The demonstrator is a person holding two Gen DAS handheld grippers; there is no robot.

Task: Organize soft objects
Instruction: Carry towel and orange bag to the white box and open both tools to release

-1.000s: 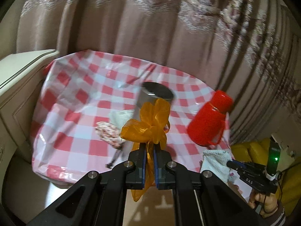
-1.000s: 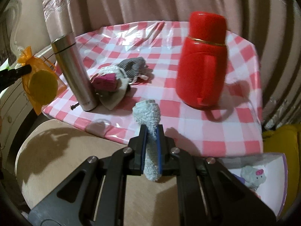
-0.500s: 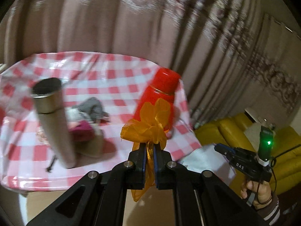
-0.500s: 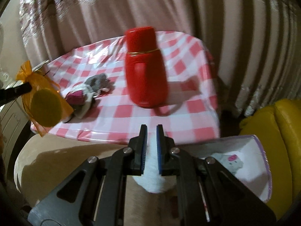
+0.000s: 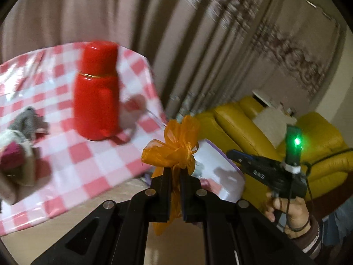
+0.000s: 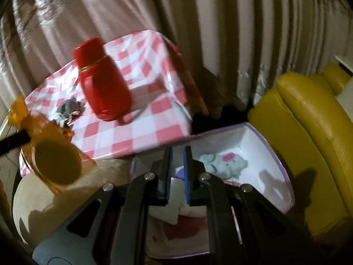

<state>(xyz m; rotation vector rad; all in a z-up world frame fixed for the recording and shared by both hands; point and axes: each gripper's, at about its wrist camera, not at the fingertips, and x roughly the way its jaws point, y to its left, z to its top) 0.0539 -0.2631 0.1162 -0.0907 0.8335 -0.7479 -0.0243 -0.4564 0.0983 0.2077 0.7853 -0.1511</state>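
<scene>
My left gripper [image 5: 174,172] is shut on an orange organza pouch [image 5: 174,148] and holds it in the air beside the table; the pouch also shows in the right wrist view [image 6: 50,152]. My right gripper [image 6: 176,154] hangs over a white box with a purple rim [image 6: 273,154], its jaws slightly apart and nothing between them. Soft items lie in the box: a grey plush toy [image 6: 222,163] and pale cloths [image 6: 169,212]. A grey striped cloth [image 6: 69,107] and other small soft things [image 5: 13,152] lie on the red-checked table [image 5: 83,154].
A red thermos jug [image 5: 96,92] stands on the table near its right edge. A yellow sofa [image 6: 308,132] is right of the box, a beige cushion [image 6: 33,209] below the table edge, curtains behind. The right gripper shows in the left wrist view [image 5: 264,172].
Both grippers have swung right, away from the table and toward the box. The right gripper has let go of the pale fluffy cloth it held a second ago. The left still holds the pouch.
</scene>
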